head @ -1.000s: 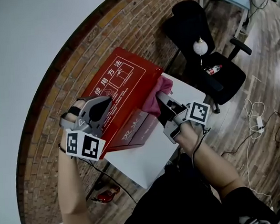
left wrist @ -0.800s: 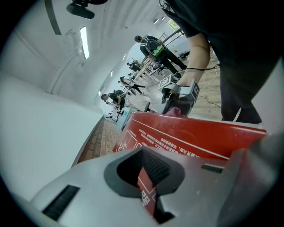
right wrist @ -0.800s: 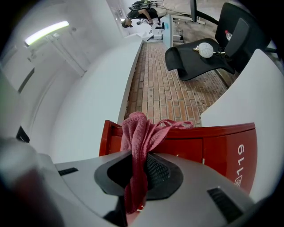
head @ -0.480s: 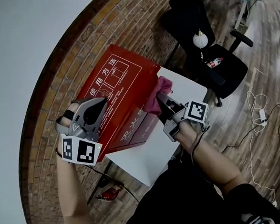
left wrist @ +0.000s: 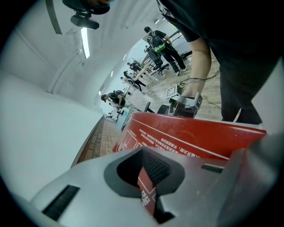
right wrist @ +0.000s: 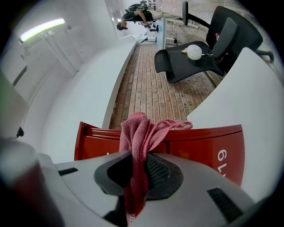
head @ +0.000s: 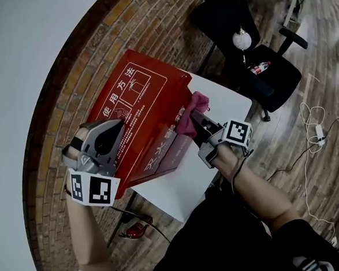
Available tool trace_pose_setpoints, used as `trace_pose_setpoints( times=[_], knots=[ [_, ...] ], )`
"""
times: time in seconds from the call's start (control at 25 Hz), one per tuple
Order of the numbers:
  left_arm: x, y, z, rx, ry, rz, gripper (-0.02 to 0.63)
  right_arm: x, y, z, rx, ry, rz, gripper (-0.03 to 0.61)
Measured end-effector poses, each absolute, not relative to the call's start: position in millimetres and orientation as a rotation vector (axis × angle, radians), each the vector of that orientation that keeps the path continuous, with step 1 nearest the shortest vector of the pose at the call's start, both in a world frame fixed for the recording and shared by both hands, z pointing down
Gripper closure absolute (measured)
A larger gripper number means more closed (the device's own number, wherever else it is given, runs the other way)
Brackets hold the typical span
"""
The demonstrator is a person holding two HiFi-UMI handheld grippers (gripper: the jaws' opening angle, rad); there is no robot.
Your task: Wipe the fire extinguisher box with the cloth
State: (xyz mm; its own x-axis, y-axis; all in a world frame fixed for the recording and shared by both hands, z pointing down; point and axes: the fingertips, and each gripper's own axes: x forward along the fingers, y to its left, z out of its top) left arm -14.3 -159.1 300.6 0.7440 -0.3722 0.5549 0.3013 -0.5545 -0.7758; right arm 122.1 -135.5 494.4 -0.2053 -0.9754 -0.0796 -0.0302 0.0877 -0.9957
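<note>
Cloth (right wrist: 140, 133), pink, sits pinched in the right gripper (right wrist: 137, 173), draped against the right edge of the red fire extinguisher box (head: 136, 114); the left gripper (left wrist: 148, 177) is clamped on that box's left edge.

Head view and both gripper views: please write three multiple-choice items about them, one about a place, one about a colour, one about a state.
1. Where is the cloth?
A. at the rim of the red box
B. on the black chair
C. on the floor

2. What colour is the cloth?
A. blue
B. pink
C. white

3. In what state is the left gripper?
A. open and empty
B. shut on the cloth
C. shut on a thin panel of the red box

Key: 1 A, the right gripper view shows the cloth against the box's upper edge. 2 B, it looks pink in both views that show it. 3 C, a red sheet sits between its closed jaws.
</note>
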Motion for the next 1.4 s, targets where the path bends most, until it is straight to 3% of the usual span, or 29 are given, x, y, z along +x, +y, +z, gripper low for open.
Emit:
trace_pose_setpoints(
  times=[1.4],
  knots=[
    [-7,-160,301,-1.977,0.076,-0.886,0.600,124,-137,572,-1.131,1.382,-1.333,0.509]
  ],
)
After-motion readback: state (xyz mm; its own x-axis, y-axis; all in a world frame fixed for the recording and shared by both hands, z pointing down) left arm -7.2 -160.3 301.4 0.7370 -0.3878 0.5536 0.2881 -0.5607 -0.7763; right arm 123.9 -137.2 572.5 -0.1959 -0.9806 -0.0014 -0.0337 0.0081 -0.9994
